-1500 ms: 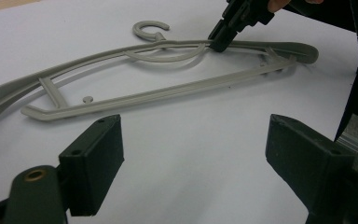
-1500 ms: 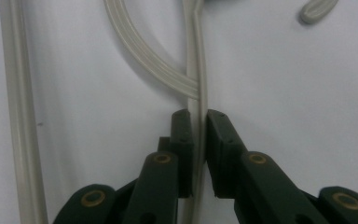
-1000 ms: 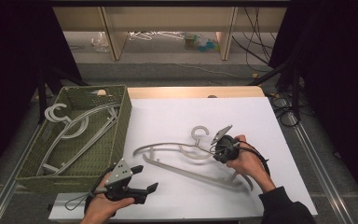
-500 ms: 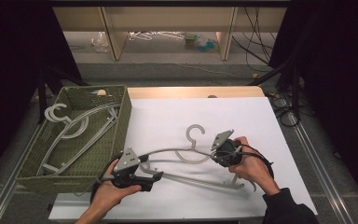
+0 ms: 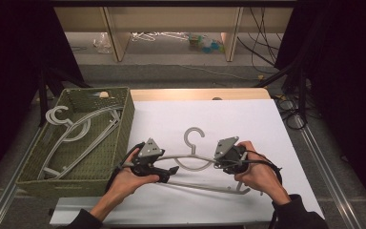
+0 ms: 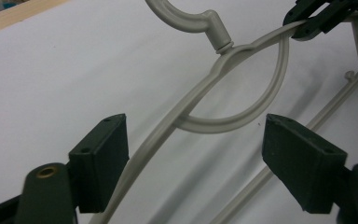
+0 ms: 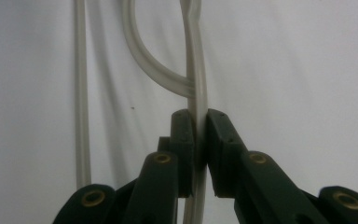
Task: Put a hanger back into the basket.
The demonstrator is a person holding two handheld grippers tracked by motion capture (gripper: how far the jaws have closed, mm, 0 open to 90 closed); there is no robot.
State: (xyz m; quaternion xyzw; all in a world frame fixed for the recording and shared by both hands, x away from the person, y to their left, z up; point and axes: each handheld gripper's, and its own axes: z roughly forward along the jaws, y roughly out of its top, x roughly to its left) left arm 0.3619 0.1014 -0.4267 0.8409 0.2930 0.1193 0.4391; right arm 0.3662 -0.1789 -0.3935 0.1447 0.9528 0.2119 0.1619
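Now right gripper (image 7: 196, 154) clamps hanger (image 6: 242, 119); left gripper (image 6: 196, 158) straddles arm (unclenched, closing)

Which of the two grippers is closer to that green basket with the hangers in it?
The left. The left gripper hovers just beside the green basket, jaws open around the grey hanger on the white sheet. The right gripper sits farther off, clamped on that hanger's other shoulder.

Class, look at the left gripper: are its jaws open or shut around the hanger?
Open. The left gripper has its jaws wide apart; they have just been closing, and the hanger arm passes between them unpinched.
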